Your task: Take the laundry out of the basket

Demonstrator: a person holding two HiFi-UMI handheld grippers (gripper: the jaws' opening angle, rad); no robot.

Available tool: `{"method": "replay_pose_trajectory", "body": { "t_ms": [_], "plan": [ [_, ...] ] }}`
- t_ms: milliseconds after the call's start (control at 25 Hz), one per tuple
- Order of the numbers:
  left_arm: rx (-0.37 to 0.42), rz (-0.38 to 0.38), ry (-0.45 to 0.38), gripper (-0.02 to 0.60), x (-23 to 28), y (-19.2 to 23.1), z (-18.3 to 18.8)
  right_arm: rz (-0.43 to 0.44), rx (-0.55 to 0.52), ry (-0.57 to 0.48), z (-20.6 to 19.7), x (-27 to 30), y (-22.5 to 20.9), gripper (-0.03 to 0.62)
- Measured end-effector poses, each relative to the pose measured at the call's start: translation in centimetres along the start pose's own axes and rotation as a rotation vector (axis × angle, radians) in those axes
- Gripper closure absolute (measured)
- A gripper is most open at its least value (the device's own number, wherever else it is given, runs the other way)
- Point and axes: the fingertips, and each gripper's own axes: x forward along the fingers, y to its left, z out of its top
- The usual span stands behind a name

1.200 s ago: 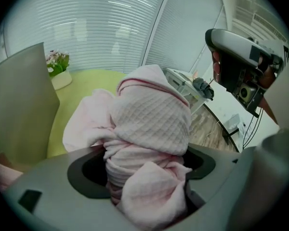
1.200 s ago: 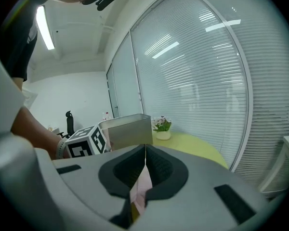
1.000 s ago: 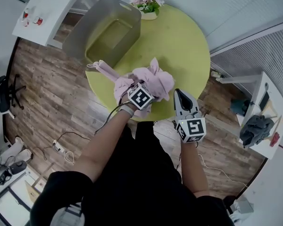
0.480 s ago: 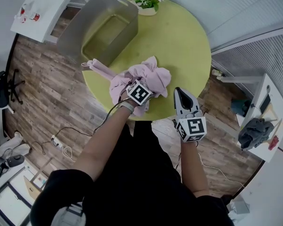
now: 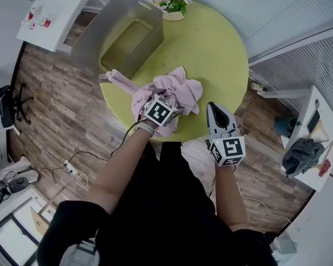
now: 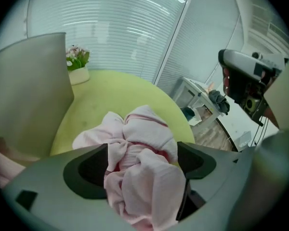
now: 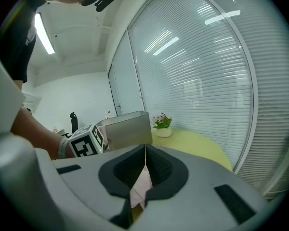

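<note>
Holding my left gripper [image 6: 143, 165] wide around the pink laundry [image 5: 183, 90], I risked a fold snagging a jaw and dragging off the table [image 5: 211, 43].

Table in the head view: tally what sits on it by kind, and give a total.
basket: 1
flower pot: 1
pink laundry heap: 1 (separate garments can't be told apart)
Total: 3
</note>
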Motion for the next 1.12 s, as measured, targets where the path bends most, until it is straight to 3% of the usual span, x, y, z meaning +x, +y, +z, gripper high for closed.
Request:
{"method": "replay_pose_trajectory", "body": {
  "t_ms": [240, 720, 800, 960, 1120],
  "plan": [
    [0.017, -0.007, -0.162, 0.146, -7.3, -0.9, 2.2, 0.053, -0.026, -0.025, 1.7, 0.1, 2.4, 0.569],
    [-0.069, 0.057, -0.487, 0.156, -22.9, -1.8, -0.4, 0.237, -0.112, -0.071, 4.8, 0.2, 13.5, 0.569],
    [-0.072, 0.061, -0.532, 0.188, -24.7, -2.2, -1.6, 0.254, -0.122, -0.077, 4.9, -0.3, 15.8, 0.569],
    [-0.051, 0.097, -0.62, 0.325, -28.3, -2.7, -4.4, 0.264, -0.141, -0.085, 4.7, -1.7, 20.1, 0.569],
    [-0.02, 0.099, -0.692, 0.41, -31.4, -3.9, -7.4, 0.26, -0.145, -0.098, 4.1, -3.7, 24.1, 0.569]
  ]
}}
